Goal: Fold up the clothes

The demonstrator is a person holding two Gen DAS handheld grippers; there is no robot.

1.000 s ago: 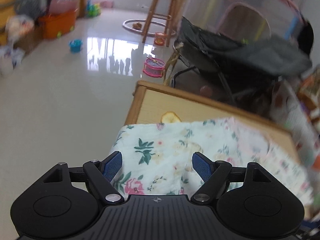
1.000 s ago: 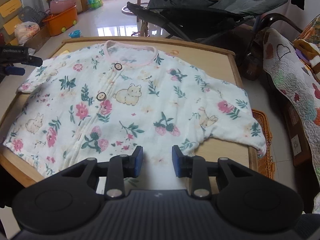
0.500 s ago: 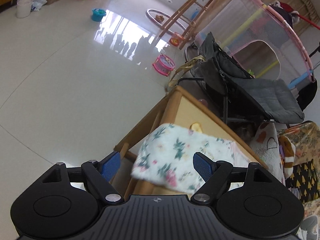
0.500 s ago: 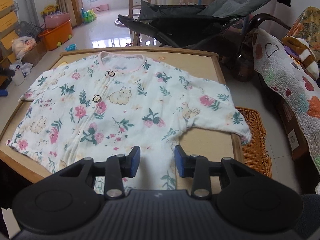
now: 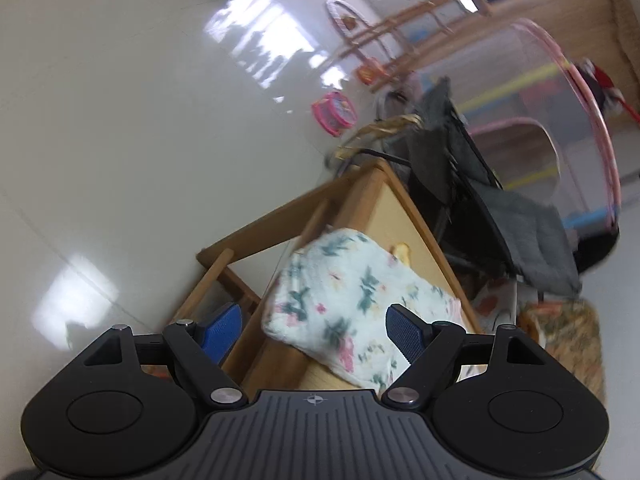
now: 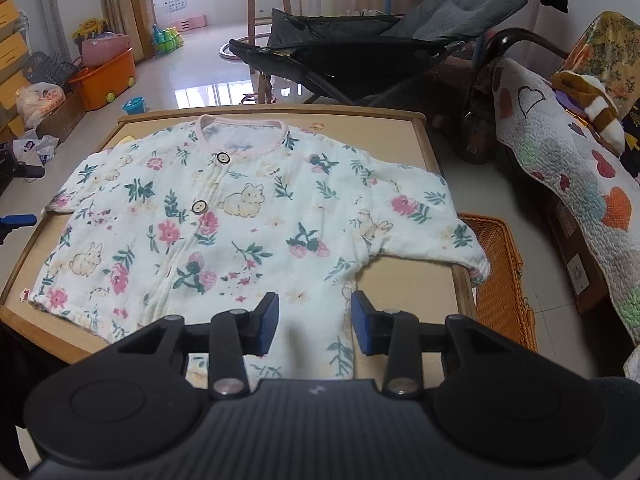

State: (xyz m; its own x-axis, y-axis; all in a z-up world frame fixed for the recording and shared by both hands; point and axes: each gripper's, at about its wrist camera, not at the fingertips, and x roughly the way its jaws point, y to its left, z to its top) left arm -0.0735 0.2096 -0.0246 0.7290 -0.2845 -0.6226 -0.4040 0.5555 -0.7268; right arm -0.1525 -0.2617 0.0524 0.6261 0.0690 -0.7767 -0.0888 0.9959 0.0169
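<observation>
A white baby shirt with flowers, bunnies and two dark buttons lies spread flat, front up, on a wooden table. Its right sleeve reaches the table's right edge. My right gripper is open and empty, above the shirt's bottom hem near the table's front edge. My left gripper is open and empty, off the table's left side, looking at the shirt's left sleeve that overhangs the table edge. A blue tip of the left gripper shows at the left of the right wrist view.
A grey baby stroller stands behind the table. A wicker basket sits on the floor to the right, next to a quilt-covered chair. Toys and an orange bin lie on the floor at the left.
My left gripper has pulled back and down off the table's left side, open all the while. My right gripper has backed away and risen a little, and its jaws have opened wider.
</observation>
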